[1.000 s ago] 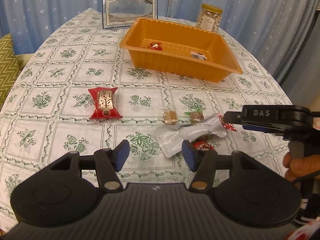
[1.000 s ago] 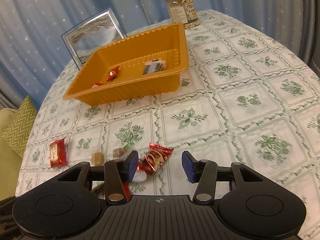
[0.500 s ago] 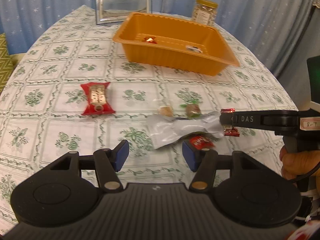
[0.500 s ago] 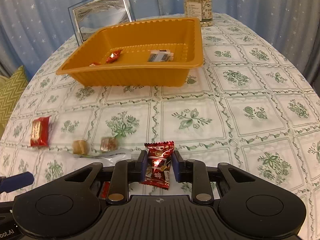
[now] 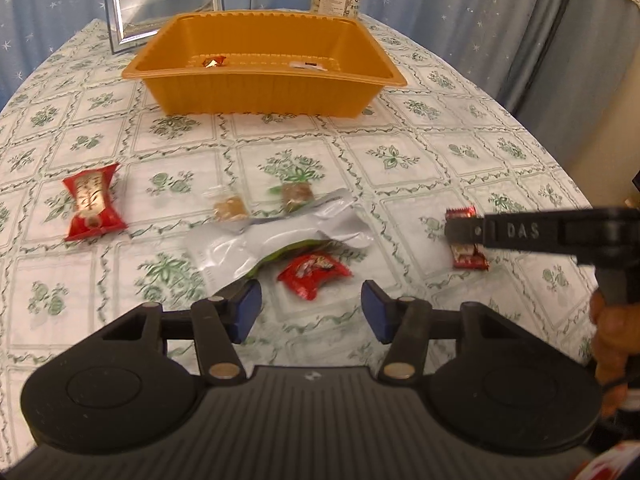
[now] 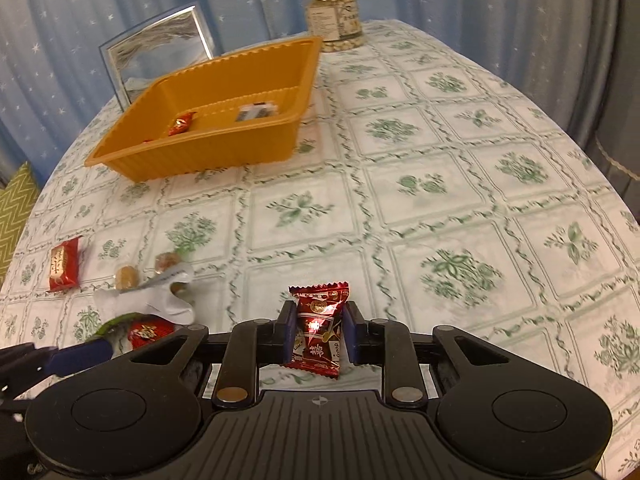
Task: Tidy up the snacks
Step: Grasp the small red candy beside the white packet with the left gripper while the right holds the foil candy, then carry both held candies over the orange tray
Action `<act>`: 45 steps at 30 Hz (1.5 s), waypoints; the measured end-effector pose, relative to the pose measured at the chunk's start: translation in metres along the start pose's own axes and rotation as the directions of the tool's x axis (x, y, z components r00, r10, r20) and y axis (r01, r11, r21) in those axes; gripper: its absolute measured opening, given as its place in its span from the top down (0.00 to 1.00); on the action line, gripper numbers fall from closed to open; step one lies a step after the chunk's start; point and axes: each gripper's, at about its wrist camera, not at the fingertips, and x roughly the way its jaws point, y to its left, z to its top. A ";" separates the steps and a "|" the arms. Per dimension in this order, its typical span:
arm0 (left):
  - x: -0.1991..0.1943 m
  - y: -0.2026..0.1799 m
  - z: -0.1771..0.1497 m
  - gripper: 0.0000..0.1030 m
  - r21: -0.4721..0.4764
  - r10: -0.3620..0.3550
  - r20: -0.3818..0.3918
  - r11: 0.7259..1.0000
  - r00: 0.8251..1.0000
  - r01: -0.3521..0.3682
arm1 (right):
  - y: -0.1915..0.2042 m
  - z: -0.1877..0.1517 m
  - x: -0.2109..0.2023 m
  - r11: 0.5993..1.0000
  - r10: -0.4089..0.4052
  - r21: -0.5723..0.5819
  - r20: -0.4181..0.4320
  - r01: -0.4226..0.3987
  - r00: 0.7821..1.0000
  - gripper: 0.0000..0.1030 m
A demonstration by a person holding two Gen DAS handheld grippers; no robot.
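The right gripper is clamped on a dark red candy packet: the packet stands upright between the two blue pads, its crimped top edge rising past the fingertips and its lower edge hanging below them, clear of the tablecloth. In the left wrist view the same packet shows at the tip of the right gripper, well to the right of the other snacks. The left gripper has its jaws apart and closing, with nothing pressed between the pads; a bright red snack packet lies on the cloth just beyond the fingertips, in line with the gap and slightly left of its middle. Touching that packet's far side is a crumpled white pouch, and beyond the pouch lie two small brown sweets. A red wrapped bar lies apart to the left. The orange tray stands farther back with a red candy and a white-labelled item inside.
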 end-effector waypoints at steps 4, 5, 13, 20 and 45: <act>0.011 -0.007 0.004 0.54 0.032 0.028 0.007 0.999 1.000 -0.028 | -0.003 -0.001 0.000 1.000 0.004 0.006 0.001 -0.004 1.000 0.76; 0.012 -0.009 0.004 0.55 0.046 0.036 0.013 0.998 0.999 -0.037 | -0.003 0.000 0.000 1.000 0.005 0.007 0.002 -0.005 1.000 0.76; 0.011 -0.016 -0.001 0.74 0.101 0.070 0.031 0.992 0.997 -0.073 | -0.002 0.000 0.000 1.000 0.007 0.011 0.004 -0.007 1.000 0.76; -0.001 -0.015 -0.006 0.81 0.081 0.075 0.034 0.994 0.997 -0.077 | 0.002 -0.002 -0.005 1.000 0.014 0.004 0.011 -0.014 1.000 0.76; -0.081 0.004 0.010 0.81 -0.032 0.102 0.130 0.995 0.986 -0.098 | 0.044 0.002 -0.063 0.995 0.077 -0.076 0.093 -0.070 0.993 0.76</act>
